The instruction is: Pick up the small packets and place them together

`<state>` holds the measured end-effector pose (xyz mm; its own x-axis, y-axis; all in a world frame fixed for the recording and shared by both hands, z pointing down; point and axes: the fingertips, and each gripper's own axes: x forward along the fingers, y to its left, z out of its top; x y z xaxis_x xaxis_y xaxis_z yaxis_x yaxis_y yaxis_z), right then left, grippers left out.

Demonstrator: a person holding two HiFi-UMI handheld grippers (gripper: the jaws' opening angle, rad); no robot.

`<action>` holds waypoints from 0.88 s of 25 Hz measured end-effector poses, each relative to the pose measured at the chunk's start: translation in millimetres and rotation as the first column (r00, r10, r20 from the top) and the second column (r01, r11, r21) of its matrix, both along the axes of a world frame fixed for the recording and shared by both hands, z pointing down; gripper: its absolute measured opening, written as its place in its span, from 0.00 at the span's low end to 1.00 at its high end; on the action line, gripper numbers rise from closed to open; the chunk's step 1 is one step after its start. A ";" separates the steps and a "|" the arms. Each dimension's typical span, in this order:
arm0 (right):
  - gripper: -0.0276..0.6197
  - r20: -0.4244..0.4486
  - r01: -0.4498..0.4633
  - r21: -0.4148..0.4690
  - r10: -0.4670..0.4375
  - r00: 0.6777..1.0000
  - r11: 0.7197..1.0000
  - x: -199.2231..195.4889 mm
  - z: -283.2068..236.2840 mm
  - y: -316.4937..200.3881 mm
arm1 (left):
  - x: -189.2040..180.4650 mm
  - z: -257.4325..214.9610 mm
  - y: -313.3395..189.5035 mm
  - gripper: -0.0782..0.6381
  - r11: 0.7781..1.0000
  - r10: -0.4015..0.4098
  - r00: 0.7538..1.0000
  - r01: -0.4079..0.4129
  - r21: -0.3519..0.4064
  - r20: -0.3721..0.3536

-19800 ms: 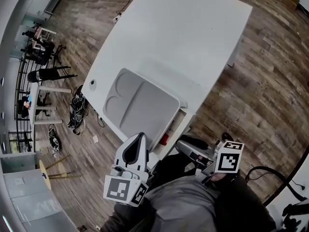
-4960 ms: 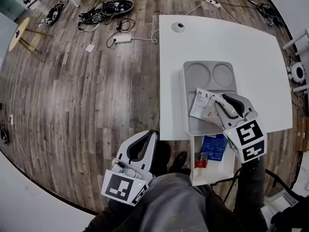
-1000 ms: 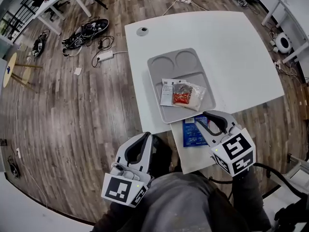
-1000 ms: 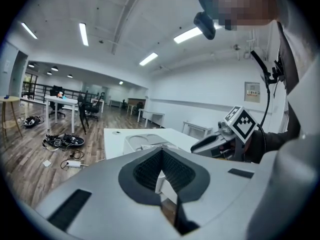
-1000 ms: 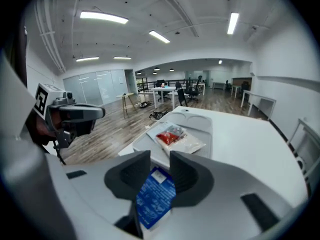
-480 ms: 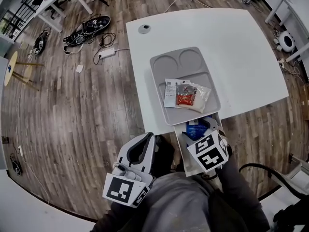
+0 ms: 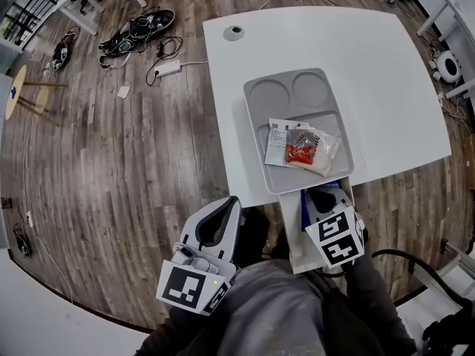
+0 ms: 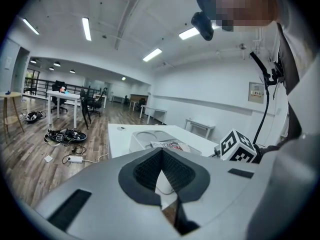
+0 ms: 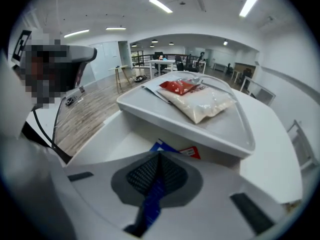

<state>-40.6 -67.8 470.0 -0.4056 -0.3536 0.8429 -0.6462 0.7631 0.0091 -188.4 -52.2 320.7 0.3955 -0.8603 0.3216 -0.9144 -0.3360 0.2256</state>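
- R gripper [image 7: 320, 196] is pointing steeply down into the white drawer [image 7: 291, 236] below the near table edge. Its jaws have just been closing and are now clamping the blue packet [image 9: 152, 201].
- The packet is running as a thin strip btwn the pads. Its far end, w/ a red corner, is poking out just ahead of the tips and is lying in the drawer.
- Just beyond & above the R tips, the grey tray [image 7: 256, 106] is sitting on the white table [image 7: 356, 50], near rim right over the drawer.
- 2 more pkts are lying in the tray's big compartment, ahead of R gripper. The clear packet [image 7: 310, 154] (white grains, red patch) is overlapping the white printed packet [image 7: 276, 133].
- L gripper [image 7: 225, 210] is hanging by the person's body, off the table and well apart from the tray. Its jaws are pressing together w/ nothing btwn them.
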 end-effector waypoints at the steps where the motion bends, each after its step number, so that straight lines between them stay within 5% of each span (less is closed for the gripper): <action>1: 0.05 0.001 0.004 0.002 -0.004 1.000 1.000 -0.1 0.4 0.3 | -0.7 0.9 0.9 0.10 1.000 -0.002 1.000 0.002 -0.002 0.001; 8: 0.05 0.074 0.080 -0.044 -0.076 0.994 0.996 -12.7 -7.6 25.1 | 11.1 1.6 9.6 0.10 1.000 0.007 1.000 -0.007 0.006 -0.001; 13: 0.07 0.011 0.087 0.002 -0.087 0.996 0.996 -8.9 -12.0 31.3 | 20.6 -2.8 11.1 0.10 0.999 0.028 1.000 -0.028 0.015 -0.007; 14: 0.33 0.001 0.080 -0.003 -0.080 0.997 0.997 -7.9 -11.1 31.8 | 21.2 -3.1 10.7 0.10 0.999 0.031 0.999 -0.031 0.015 -0.010; 16: 0.53 -0.019 0.057 -0.030 -0.057 0.998 0.998 -4.8 -8.1 33.7 | 21.6 -2.7 9.9 0.10 0.999 0.036 0.999 -0.036 0.014 -0.014; 22: 0.55 -0.126 0.024 -0.086 -0.035 0.991 0.996 1.0 7.7 34.6 | 21.0 -1.3 -1.2 0.10 0.998 0.058 0.998 -0.058 0.019 -0.033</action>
